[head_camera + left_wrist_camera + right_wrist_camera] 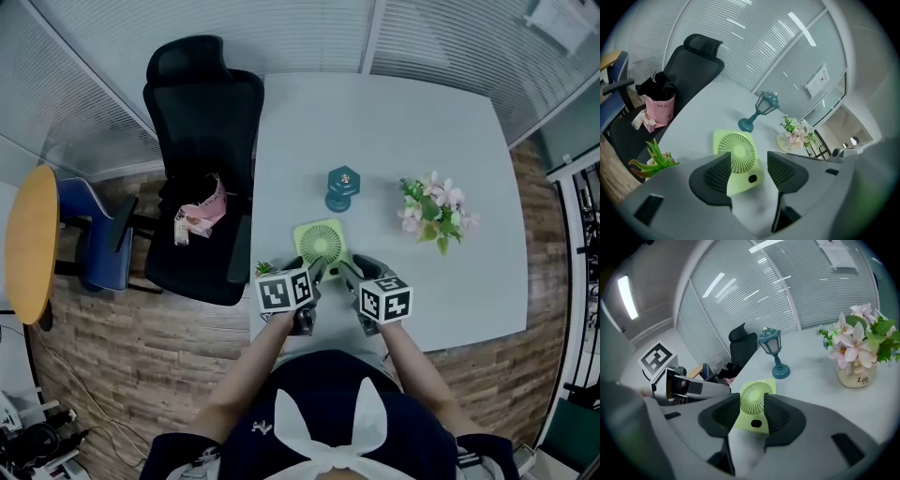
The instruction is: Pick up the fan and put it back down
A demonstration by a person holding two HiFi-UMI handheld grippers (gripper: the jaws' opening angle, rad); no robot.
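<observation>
A light green square fan lies face up on the white table, near its front edge. Both grippers hover just short of the fan's near edge, side by side. My left gripper points at it; in the left gripper view the fan shows between the spread jaws of the left gripper, whose right pad stands apart from it. The jaws of the right gripper also stand apart. In its own view the fan fills the gap between the jaws of the right gripper, and both lower corners are hidden behind them.
A teal lantern stands just beyond the fan. A vase of pink flowers is to the right. A small green plant sits at the table's left edge beside my left gripper. A black office chair with a pink bag stands left of the table.
</observation>
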